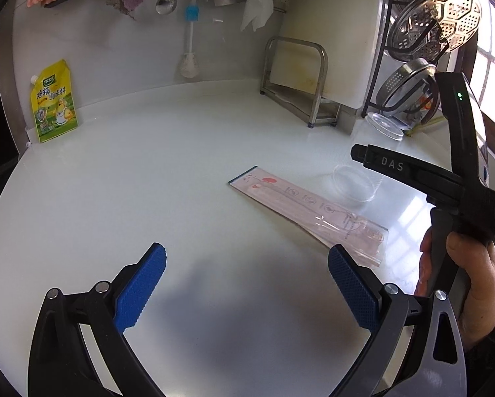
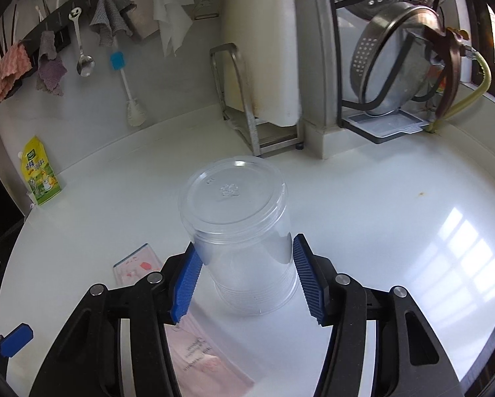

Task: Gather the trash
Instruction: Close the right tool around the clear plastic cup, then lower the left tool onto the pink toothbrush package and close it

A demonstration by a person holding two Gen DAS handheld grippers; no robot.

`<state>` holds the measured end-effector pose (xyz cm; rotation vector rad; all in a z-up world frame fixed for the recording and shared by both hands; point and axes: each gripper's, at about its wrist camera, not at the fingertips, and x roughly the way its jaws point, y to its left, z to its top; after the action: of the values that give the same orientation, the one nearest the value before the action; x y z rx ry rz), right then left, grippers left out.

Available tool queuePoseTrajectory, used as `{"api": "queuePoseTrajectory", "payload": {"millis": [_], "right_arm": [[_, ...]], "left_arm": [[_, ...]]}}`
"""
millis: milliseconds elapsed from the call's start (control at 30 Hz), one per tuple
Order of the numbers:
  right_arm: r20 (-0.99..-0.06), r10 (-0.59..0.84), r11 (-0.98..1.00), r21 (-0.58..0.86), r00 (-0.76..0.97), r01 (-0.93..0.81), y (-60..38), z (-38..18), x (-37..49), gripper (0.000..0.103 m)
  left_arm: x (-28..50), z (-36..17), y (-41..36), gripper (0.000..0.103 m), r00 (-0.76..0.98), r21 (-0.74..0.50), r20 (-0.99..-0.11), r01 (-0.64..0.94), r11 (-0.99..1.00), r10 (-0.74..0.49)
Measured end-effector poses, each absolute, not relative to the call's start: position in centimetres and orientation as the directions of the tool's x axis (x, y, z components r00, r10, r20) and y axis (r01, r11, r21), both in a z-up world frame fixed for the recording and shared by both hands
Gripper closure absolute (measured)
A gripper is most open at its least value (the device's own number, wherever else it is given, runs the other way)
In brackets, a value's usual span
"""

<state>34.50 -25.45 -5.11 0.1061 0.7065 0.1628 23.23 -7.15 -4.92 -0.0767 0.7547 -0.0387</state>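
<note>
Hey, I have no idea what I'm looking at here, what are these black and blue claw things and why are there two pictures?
A person is holding a hand-operated grabber in each hand, and each grabber has a wide-angle camera looking along its blue-padded tongs. One picture looks out from the left tongs, which are open over the white counter and hold nothing. It also shows the person's hand gripping the other grabber. The other picture looks out from the right tongs, whose pads sit against the sides of an upside-down clear plastic cup. Beside it lies a flat pink wrapper. A yellow pouch stands by the wall.
</note>
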Motion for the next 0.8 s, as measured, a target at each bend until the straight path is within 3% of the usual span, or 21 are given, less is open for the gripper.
{"api": "queuePoseTrajectory", "payload": {"millis": [533,800], "right_arm": [[-0.599,0.072,0.986,0.162,0.798,0.033,-33.3,-4.1,33.7,0.05],[-0.609,0.085,0.972,0.226,0.788,0.07,-36.0,-4.3,33.9,0.05]], "left_arm": [[28.1,-6.6,-13.6,0.006,0.673,-0.01,-0.738,-0.098,0.995,0.059],[30.6,-7.0,-14.6,0.006,0.616,0.02,-0.778,-0.175,0.984,0.125]]}}
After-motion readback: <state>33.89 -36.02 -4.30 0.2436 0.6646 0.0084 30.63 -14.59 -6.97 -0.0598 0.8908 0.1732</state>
